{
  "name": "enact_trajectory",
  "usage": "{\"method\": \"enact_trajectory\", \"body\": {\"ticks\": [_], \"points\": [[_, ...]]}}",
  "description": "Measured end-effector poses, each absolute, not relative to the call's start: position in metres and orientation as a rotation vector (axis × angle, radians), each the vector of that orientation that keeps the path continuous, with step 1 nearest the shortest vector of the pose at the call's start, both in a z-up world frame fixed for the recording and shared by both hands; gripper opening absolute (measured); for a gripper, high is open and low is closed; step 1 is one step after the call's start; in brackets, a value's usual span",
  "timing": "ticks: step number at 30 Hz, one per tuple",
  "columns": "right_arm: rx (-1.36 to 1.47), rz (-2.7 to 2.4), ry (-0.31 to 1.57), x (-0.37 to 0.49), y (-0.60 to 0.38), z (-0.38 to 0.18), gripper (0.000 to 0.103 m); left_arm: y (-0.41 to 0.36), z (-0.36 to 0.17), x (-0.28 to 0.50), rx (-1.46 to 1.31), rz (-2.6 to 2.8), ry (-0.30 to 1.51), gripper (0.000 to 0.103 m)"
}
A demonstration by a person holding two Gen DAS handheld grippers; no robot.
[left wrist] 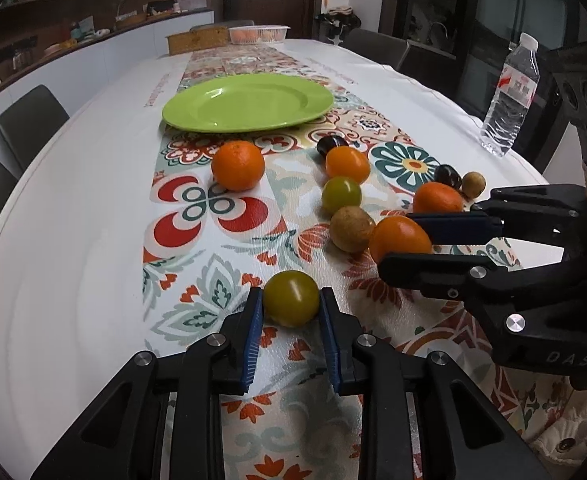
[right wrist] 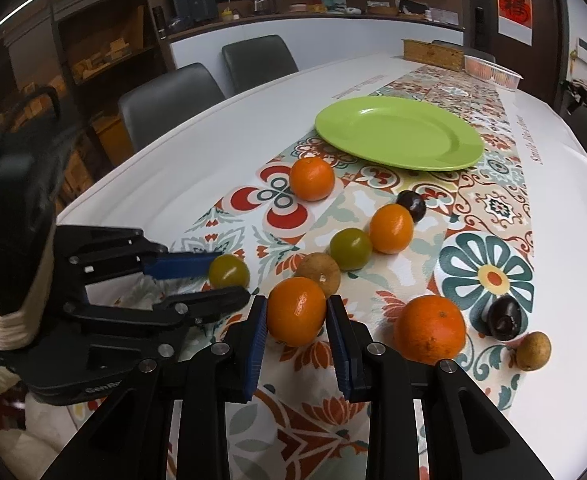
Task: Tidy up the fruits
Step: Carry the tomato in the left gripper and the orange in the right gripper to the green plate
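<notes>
My left gripper (left wrist: 291,300) is shut on a green-yellow fruit (left wrist: 290,298) resting on the patterned table runner; the same gripper shows in the right wrist view (right wrist: 229,276). My right gripper (right wrist: 296,312) is shut on an orange (right wrist: 296,311), also seen from the left (left wrist: 399,239). An empty green plate (left wrist: 249,102) lies beyond the fruit (right wrist: 399,133). Loose on the runner are other oranges (left wrist: 238,165) (right wrist: 429,329), a second green fruit (left wrist: 341,194), brown fruits (left wrist: 351,228) and dark plums (right wrist: 504,317).
A water bottle (left wrist: 509,96) stands at the table's right edge. A wooden box (left wrist: 197,40) and a plastic tray of fruit (left wrist: 258,34) sit at the far end. Grey chairs (right wrist: 169,96) line the left side of the white table (left wrist: 73,200).
</notes>
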State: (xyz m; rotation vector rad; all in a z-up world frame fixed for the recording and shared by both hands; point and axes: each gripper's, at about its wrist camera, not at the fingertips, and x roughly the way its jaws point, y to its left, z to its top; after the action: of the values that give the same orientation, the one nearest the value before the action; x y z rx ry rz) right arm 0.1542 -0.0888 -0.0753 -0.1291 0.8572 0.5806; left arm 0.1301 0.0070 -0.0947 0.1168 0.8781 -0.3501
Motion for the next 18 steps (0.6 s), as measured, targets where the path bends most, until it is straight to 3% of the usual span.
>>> {"method": "enact_trajectory", "body": {"ticks": [18], "points": [[-0.074,0.575,0.769,0.169,-0.109,-0.035,0.031,0.002,-0.031,0.135,0.067,-0.286,0.747,0.027]]}}
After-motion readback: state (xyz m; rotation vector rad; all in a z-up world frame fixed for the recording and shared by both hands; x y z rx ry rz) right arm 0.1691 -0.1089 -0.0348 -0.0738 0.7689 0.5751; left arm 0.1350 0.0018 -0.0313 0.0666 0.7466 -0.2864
